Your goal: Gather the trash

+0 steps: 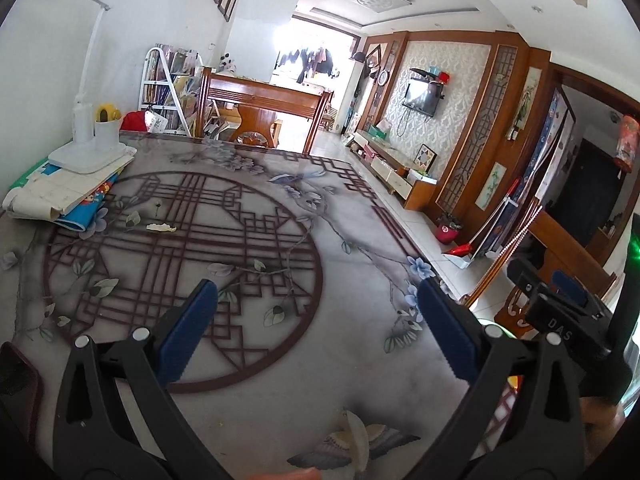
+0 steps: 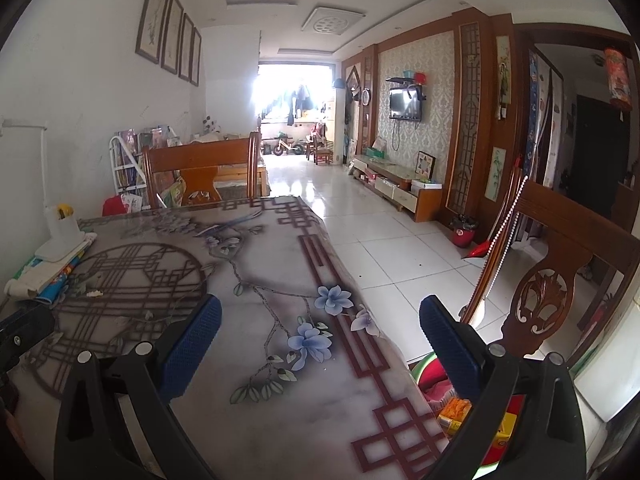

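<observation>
Trash: a pale scrap [image 1: 161,227] lies on the table [image 1: 280,360]; left gripper [image 1: 316,320] and right gripper [image 2: 320,332] both gape, holding nothing.

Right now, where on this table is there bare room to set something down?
The wide middle of the patterned tablecloth is bare, up to the far wooden chair. It is crowded at the wall side: white desk lamp on stacked papers, a pale scrap nearby.

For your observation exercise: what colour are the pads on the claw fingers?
Blue pads, on black arms. Clearest in the right wrist view.
</observation>
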A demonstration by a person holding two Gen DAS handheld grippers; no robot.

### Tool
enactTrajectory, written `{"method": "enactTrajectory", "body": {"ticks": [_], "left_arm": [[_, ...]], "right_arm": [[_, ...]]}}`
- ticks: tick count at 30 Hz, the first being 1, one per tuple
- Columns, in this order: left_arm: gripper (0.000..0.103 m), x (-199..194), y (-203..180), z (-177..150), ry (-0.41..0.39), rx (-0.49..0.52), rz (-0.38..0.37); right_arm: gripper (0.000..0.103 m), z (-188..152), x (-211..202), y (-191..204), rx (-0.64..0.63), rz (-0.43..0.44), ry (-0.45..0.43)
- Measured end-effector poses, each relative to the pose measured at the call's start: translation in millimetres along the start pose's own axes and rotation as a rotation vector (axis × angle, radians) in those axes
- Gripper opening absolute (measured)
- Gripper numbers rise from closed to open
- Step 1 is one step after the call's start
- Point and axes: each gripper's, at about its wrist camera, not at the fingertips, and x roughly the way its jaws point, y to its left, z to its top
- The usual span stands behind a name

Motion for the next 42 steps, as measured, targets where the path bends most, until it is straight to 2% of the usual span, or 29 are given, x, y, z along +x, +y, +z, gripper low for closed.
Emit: {"method": "enactTrajectory", "body": {"ticks": [42], "left_arm": [[0.098,7.8,0.8,-7.6,0.039,0.026,-0.002]], "right_arm": [[0.096,-8.6,12.2,1.4,-0.002,0.026,0.071]]}}
